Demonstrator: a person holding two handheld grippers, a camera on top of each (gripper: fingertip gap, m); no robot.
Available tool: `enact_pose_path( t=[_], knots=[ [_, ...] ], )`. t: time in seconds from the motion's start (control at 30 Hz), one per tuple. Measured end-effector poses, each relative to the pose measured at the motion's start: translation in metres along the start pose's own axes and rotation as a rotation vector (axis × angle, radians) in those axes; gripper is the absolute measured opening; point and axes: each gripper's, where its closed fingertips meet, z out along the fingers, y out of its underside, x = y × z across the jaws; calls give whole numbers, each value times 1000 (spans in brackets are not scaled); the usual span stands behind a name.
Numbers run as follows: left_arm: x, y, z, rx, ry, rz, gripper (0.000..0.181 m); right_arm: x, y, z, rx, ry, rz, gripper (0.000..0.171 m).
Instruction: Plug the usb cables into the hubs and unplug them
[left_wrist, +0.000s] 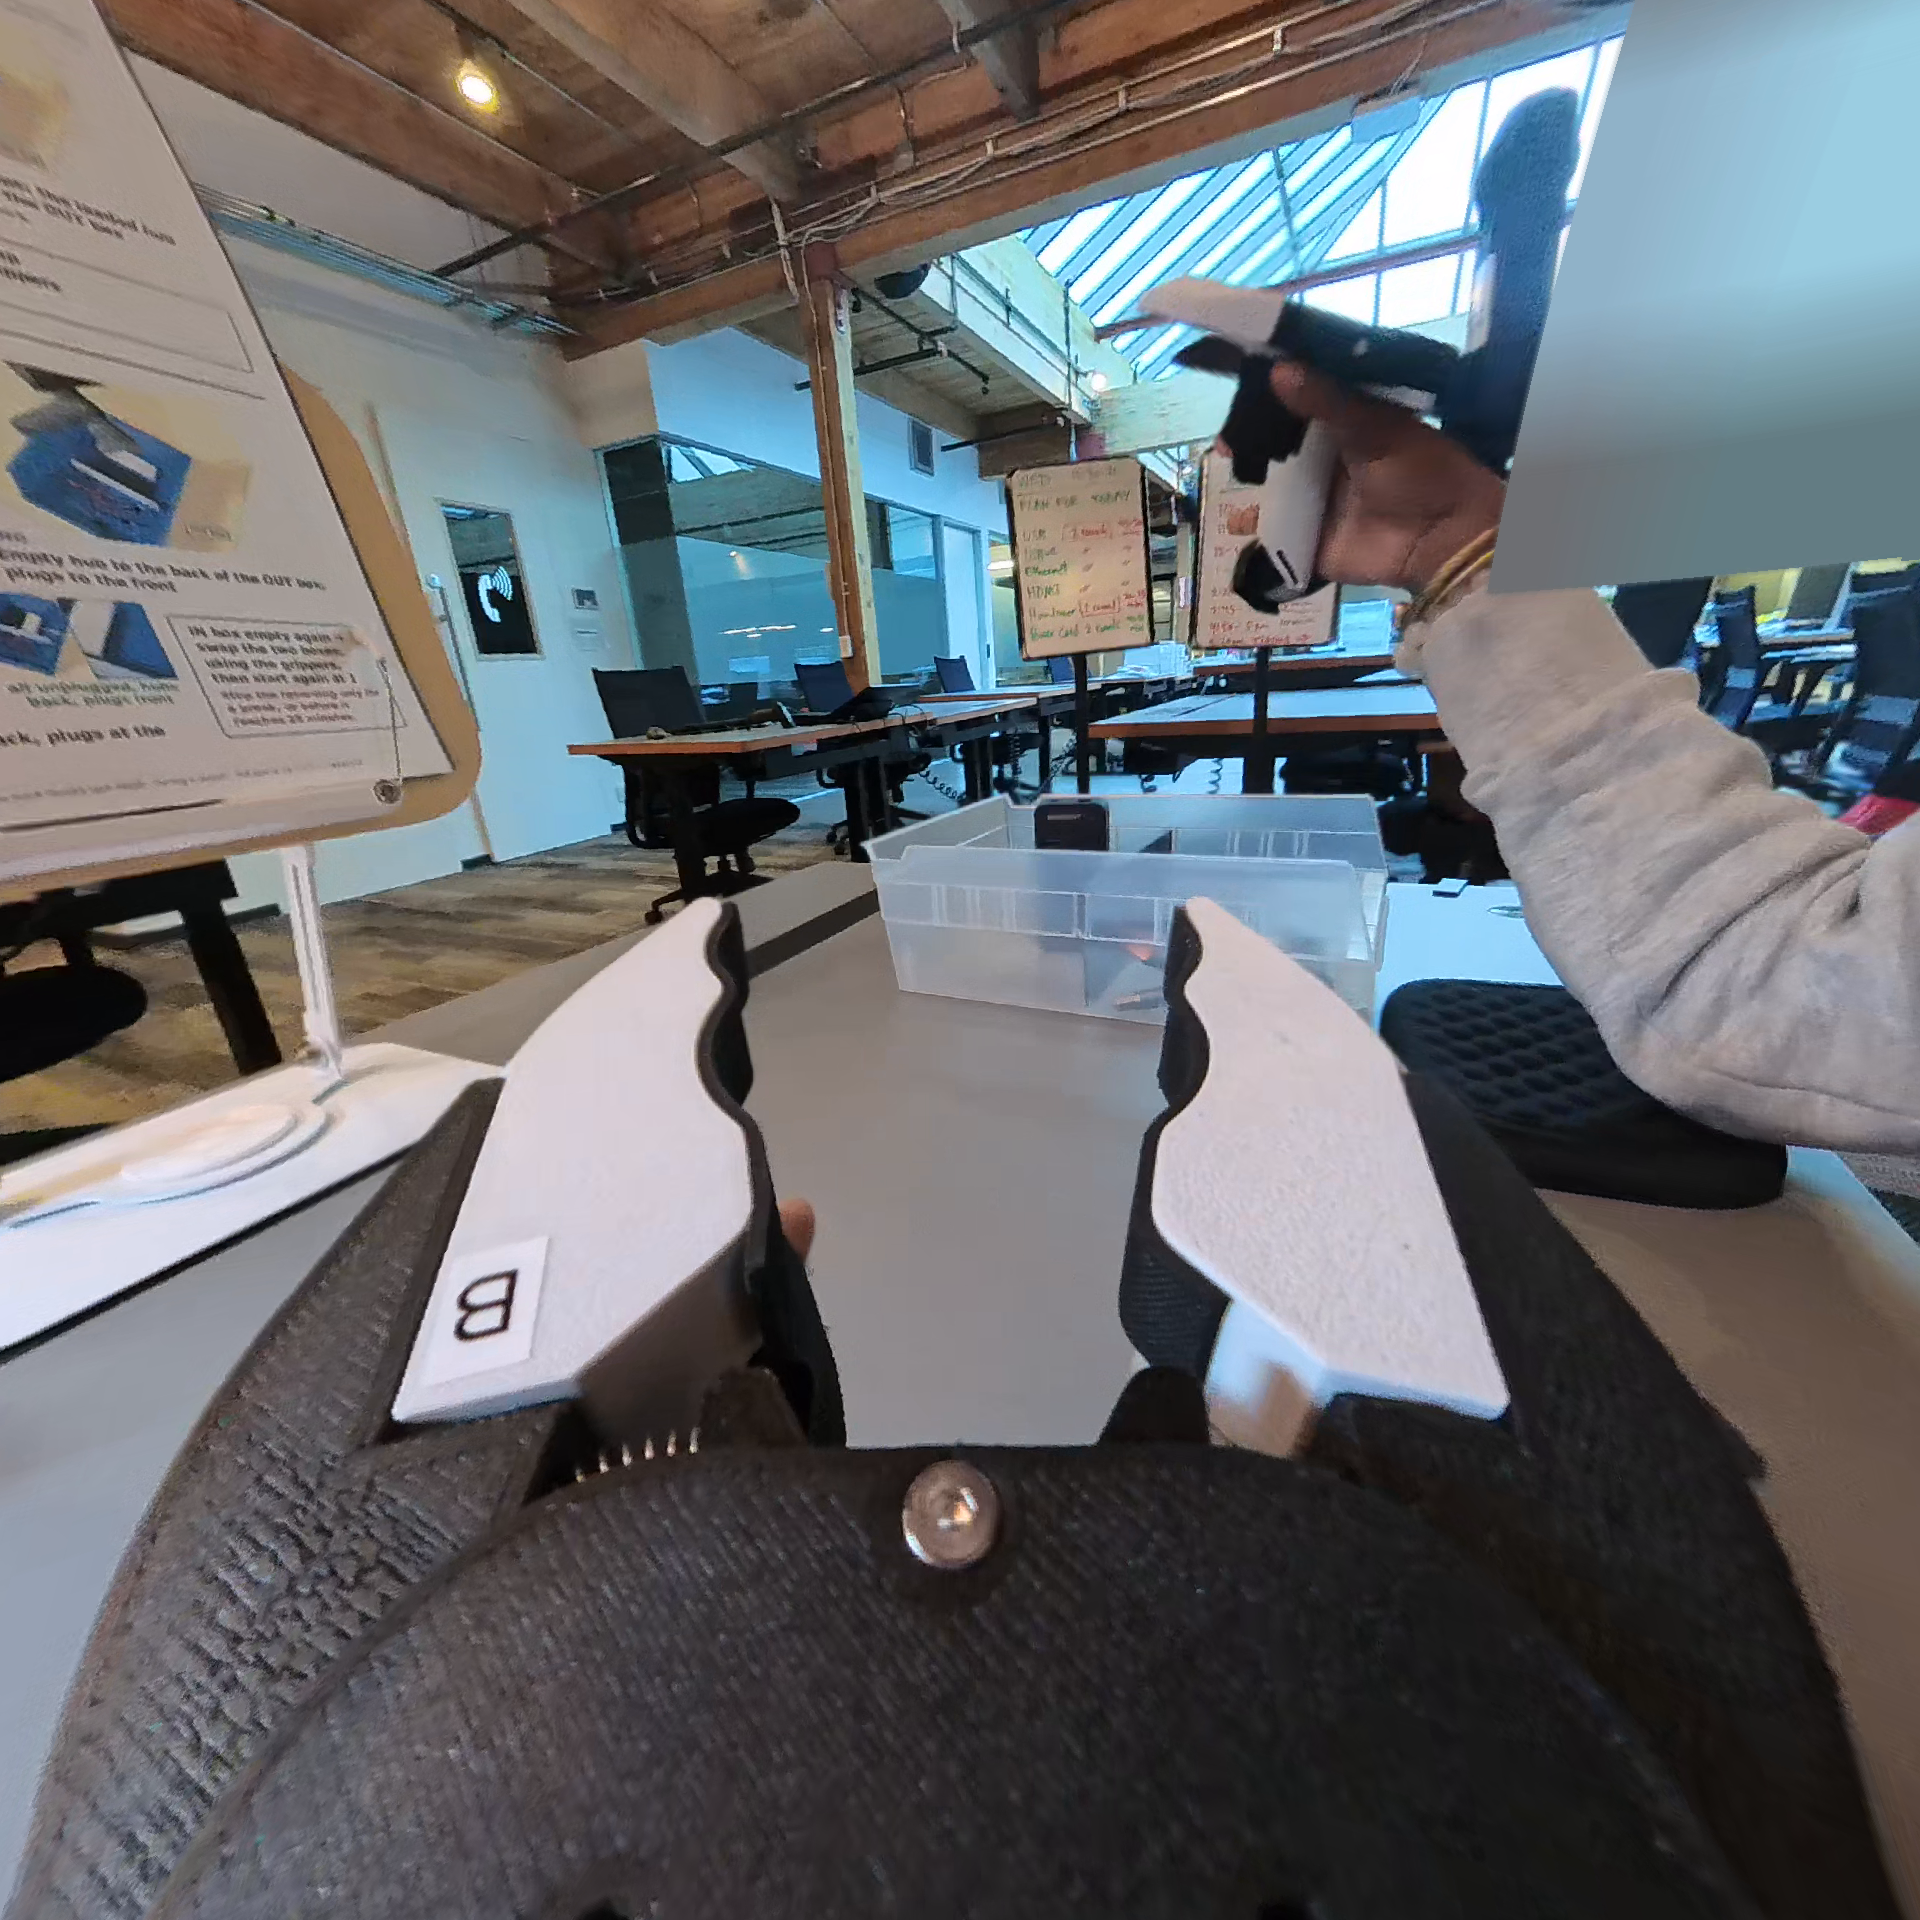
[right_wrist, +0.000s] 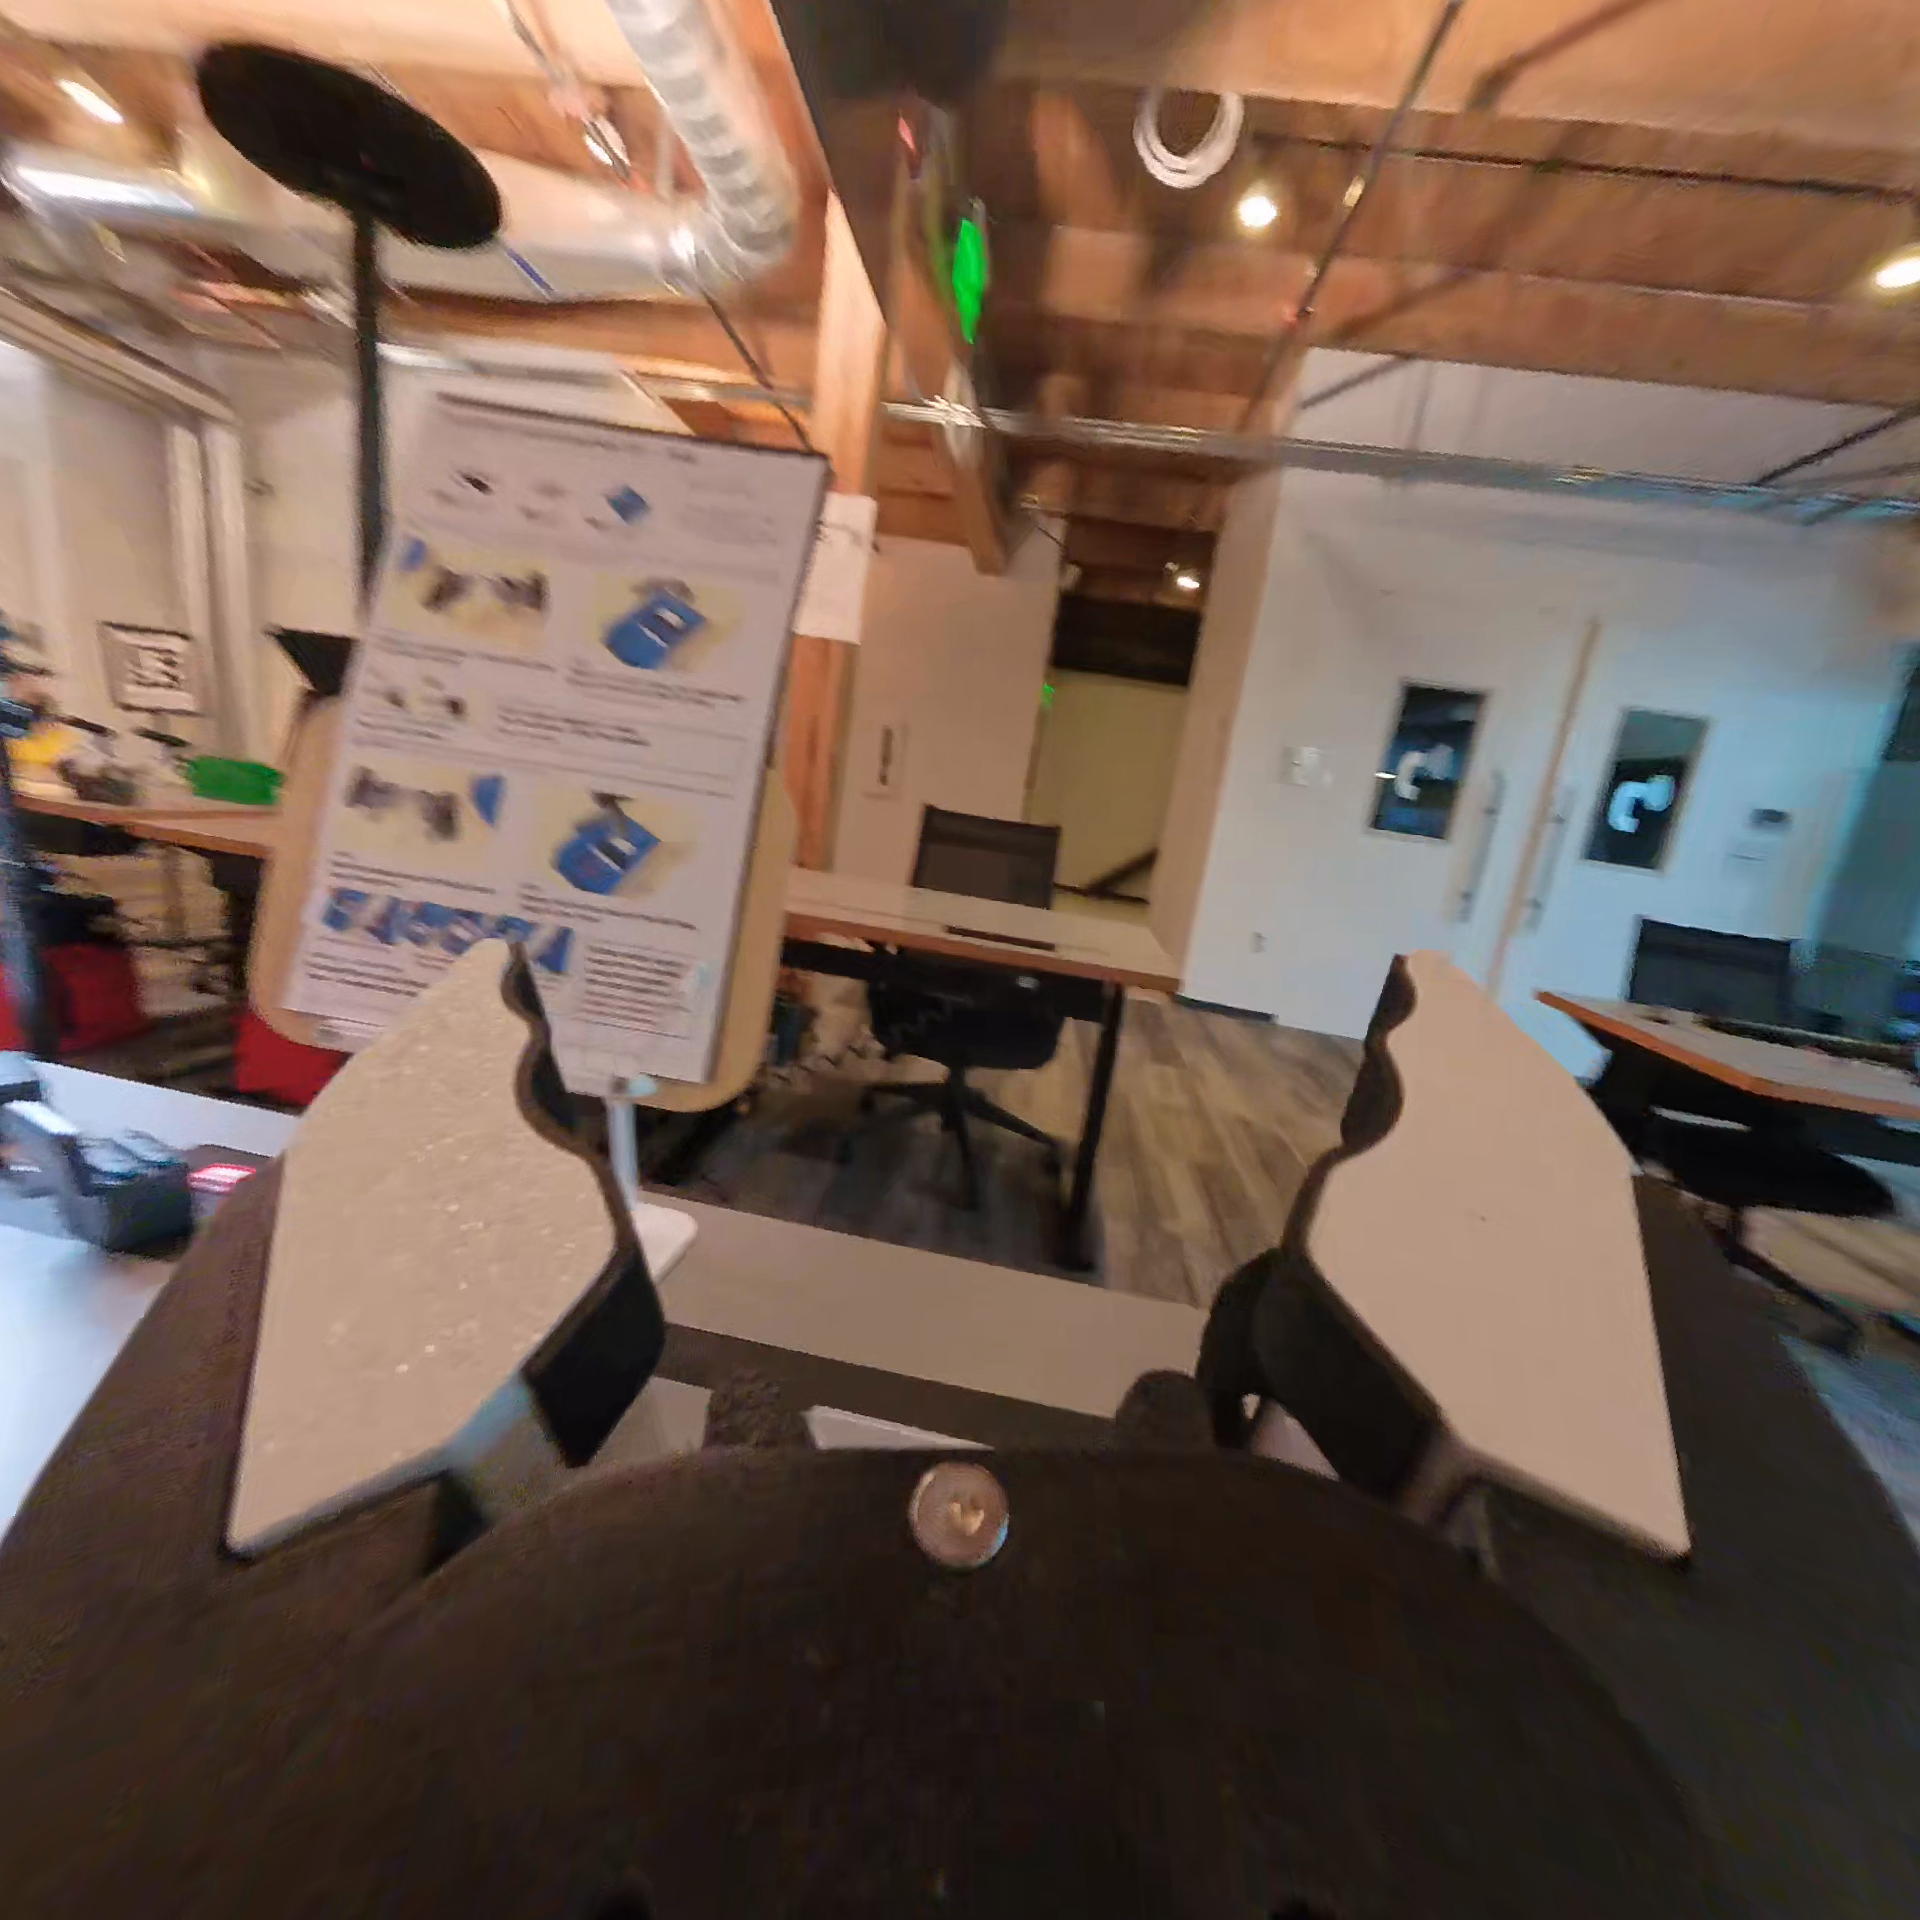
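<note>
My left gripper (left_wrist: 956, 940) is open and empty, low over the grey table (left_wrist: 956, 1195), pointing at a clear plastic bin (left_wrist: 1122, 894). A small dark plug-like item (left_wrist: 1135, 1002) lies at the bin's bottom; a small black device (left_wrist: 1067, 826) stands at its far side. No hub or cable is clearly in view. My right gripper (right_wrist: 961, 997) is open and empty, raised high and pointing across the room; that view is blurred. It also shows in the left wrist view (left_wrist: 1262, 447), held up in a hand with a grey sleeve (left_wrist: 1662, 883).
An instruction sheet on a white stand (left_wrist: 156, 499) is at the table's left; it also shows in the right wrist view (right_wrist: 561, 748). A black mesh pad (left_wrist: 1538, 1081) lies at the right. Small black items (right_wrist: 104, 1184) sit on the white table at left. Office desks and chairs stand behind.
</note>
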Motion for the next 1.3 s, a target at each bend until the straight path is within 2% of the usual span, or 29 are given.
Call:
enact_pose_path(
  t=[0.1,0.23,0.3,0.37,0.47,0.57,0.67,0.77,0.93,1.1,1.3],
  knots=[
    [3,-27,-3,-1,1,37,80,-14,-15,-9,63,-112,64,143],
    [8,-95,-35,19,36,86,81,-5,-33,-20,153,-91,125,140],
    [0,-113,-63,-91,63,199,77,-2,-40,-25,190,-82,140,138],
    [-24,-115,-98,-291,36,343,77,2,-43,-28,210,-78,163,136],
    [-77,-96,-160,-652,-44,480,77,5,-49,-32,246,-69,190,133],
    [-129,-53,-227,-1041,-96,553,77,6,-59,-35,302,-65,225,129],
    [-152,-2,-283,-1378,13,628,79,5,-65,-36,345,-61,248,126],
    [-173,30,-313,-1599,123,747,81,4,-64,-34,348,-50,252,124],
    [-198,52,-327,-1728,271,838,81,3,-60,-29,334,-47,251,122],
    [-223,71,-340,-1819,443,1107,91,9,-60,-30,342,-27,264,120],
    [-229,79,-346,-1913,638,1179,77,16,-64,-33,388,-2,307,114]
  ],
)
